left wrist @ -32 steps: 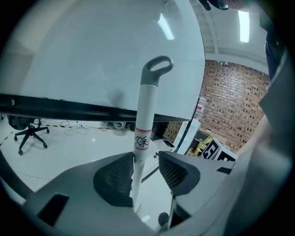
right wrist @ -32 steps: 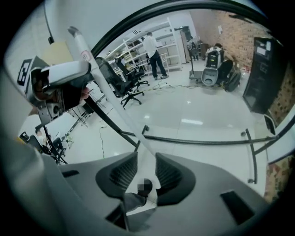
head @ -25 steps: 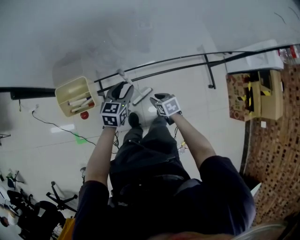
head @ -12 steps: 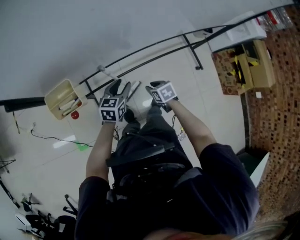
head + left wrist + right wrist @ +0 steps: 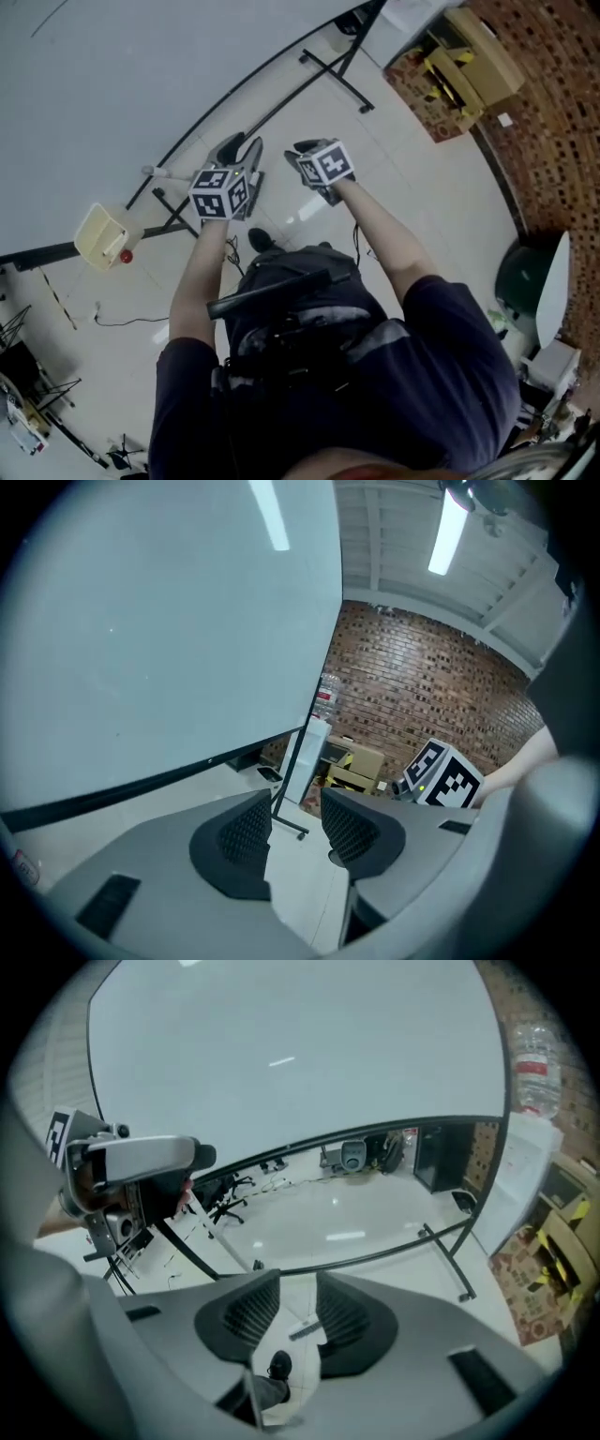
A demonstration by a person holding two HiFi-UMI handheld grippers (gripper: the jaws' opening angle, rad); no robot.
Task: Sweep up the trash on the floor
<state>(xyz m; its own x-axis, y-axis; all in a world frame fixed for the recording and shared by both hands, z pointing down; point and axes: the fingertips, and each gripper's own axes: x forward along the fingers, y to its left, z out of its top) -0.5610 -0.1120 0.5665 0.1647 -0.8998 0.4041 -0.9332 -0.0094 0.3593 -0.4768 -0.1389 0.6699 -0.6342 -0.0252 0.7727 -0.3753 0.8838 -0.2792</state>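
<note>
We hold both grippers out in front of us over a glossy white tiled floor [image 5: 422, 187] that mirrors the ceiling lights. The left gripper [image 5: 295, 808] has its jaws apart and closing, with nothing between them, only floor beyond. The right gripper [image 5: 298, 1293] is also parted and empty; through its gap we see our dark shoe [image 5: 278, 1367] and, farther off on the tiles, a small white brush head [image 5: 305, 1327]. The cream dustpan [image 5: 101, 234] sits on the floor well to our left, beside a foot of the black stand [image 5: 333, 70] that carries a large whiteboard [image 5: 112, 75], and a small red thing [image 5: 125, 255] lies just beside it. To our right the room ends in a brick wall [image 5: 553, 112], with cardboard boxes [image 5: 473, 56] stacked near it. Tube lights [image 5: 450, 532] run along the ceiling.
</note>
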